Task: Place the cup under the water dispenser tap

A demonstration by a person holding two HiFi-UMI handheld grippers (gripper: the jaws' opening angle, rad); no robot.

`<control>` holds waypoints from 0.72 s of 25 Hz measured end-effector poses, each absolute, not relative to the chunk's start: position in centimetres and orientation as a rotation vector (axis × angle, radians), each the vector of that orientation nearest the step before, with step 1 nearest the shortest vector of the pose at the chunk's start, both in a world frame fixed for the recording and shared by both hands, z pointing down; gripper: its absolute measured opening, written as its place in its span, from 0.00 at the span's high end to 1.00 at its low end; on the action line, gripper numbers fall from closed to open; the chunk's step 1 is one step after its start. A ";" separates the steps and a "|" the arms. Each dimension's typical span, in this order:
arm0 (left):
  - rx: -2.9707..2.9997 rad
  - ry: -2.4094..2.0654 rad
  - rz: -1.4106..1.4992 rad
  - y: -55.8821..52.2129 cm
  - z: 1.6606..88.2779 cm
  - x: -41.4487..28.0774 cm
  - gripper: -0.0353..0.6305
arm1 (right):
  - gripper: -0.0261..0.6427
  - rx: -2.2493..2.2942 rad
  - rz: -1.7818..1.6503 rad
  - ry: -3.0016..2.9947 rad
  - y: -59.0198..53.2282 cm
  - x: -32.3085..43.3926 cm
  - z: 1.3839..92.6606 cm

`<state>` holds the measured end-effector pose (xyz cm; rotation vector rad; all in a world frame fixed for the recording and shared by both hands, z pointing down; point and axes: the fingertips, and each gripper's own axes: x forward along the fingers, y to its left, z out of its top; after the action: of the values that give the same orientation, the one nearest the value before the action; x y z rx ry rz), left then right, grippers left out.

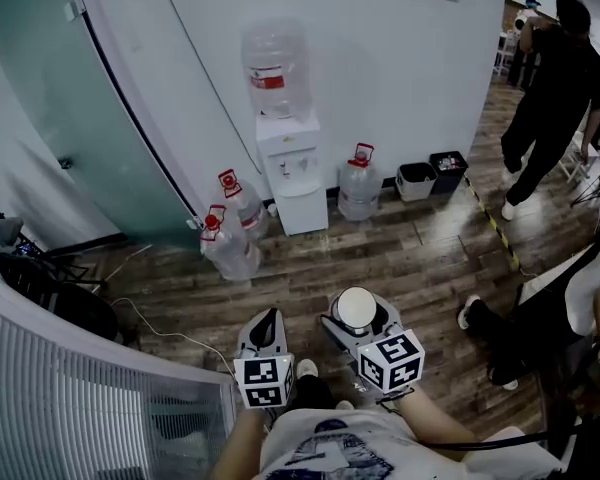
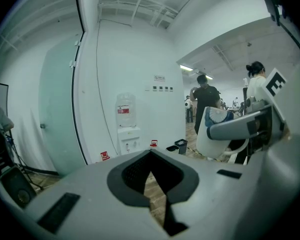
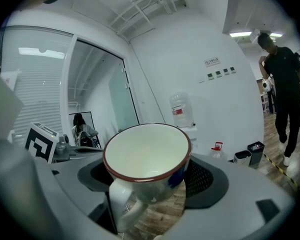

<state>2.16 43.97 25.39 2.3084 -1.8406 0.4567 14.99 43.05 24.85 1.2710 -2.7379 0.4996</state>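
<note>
Standing on wood floor, well back from water dispenser, facing it. Holding cup in rt gripper, low and close to body, jaws clamped on cup's sides.

In rt gripper view: cup white inside w/ dark red rim, upright, empty, handle pointing back toward camera, sitting betw. pads of rt gripper.

Carrying nothing in lt gripper. In lt gripper view: jaws of lt gripper closed together, tips touching, only a thin slit of floor showing lower down betw. pads. Both grippers side by side, marker cubes nearest the chest, cup just right of lt gripper.

Ahead: water dispenser white, against white wall, w/ clear top bottle, red label, upturned on it. Taps on front too small to make out.

On floor to its left, spare bottle and lower bottle, both red-capped, leaning. To its right, third bottle, upright. Further right along wall, dark bin and second bin.

Frosted glass door at left. Far right, person in black standing, well apart from water dispenser.

Same water dispenser far off in lt gripper view; likewise water dispenser behind cup rim in rt gripper view.
</note>
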 end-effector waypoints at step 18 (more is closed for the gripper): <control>2.299 -1.798 0.430 28.3 26.8 -2.9 0.87 | 0.40 1.260 0.546 -2.684 28.7 9.7 26.6</control>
<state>-2.89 28.31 26.78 2.2989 -1.7982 0.4298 9.68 28.70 26.60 1.2603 -2.6839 0.5461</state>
